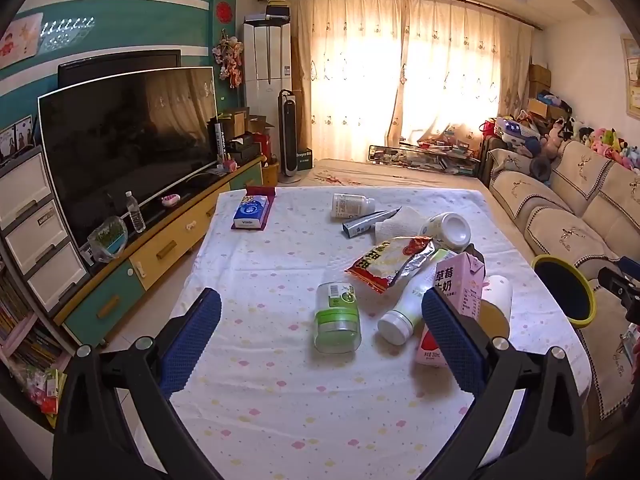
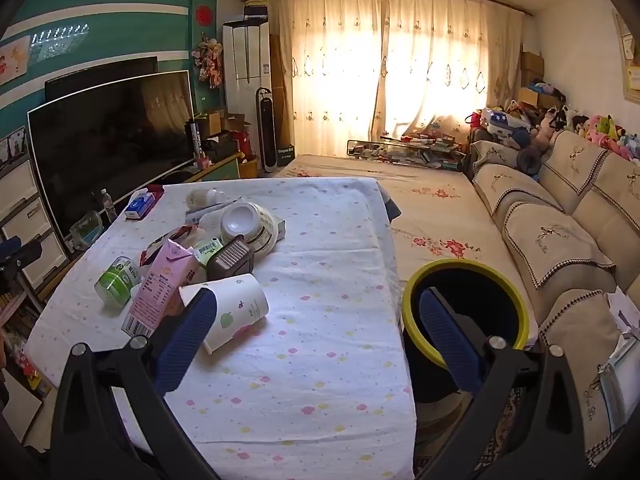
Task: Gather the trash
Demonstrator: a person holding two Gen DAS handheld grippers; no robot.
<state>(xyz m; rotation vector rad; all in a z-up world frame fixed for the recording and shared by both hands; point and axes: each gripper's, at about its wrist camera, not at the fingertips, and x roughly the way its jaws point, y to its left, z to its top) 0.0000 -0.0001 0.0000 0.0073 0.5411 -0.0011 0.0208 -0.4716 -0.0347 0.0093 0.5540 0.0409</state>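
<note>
Trash lies on the table with a dotted white cloth (image 1: pixel 280 400): a clear jar with a green label (image 1: pixel 337 318), a white bottle (image 1: pixel 400 316), a pink milk carton (image 1: pixel 460 286), a red snack bag (image 1: pixel 390 262), a paper bowl (image 1: pixel 448 230) and a white paper cup (image 2: pixel 236 310). A black bin with a yellow rim (image 2: pixel 468 320) stands right of the table. My left gripper (image 1: pixel 322 340) is open above the table, the jar between its fingers. My right gripper (image 2: pixel 318 340) is open and empty over the table's right edge.
A tissue box (image 1: pixel 252 210) sits at the far left of the table, a small bottle (image 1: pixel 352 205) and a tube (image 1: pixel 368 222) farther back. A TV (image 1: pixel 128 140) on a low cabinet stands to the left. A sofa (image 2: pixel 560 232) runs along the right.
</note>
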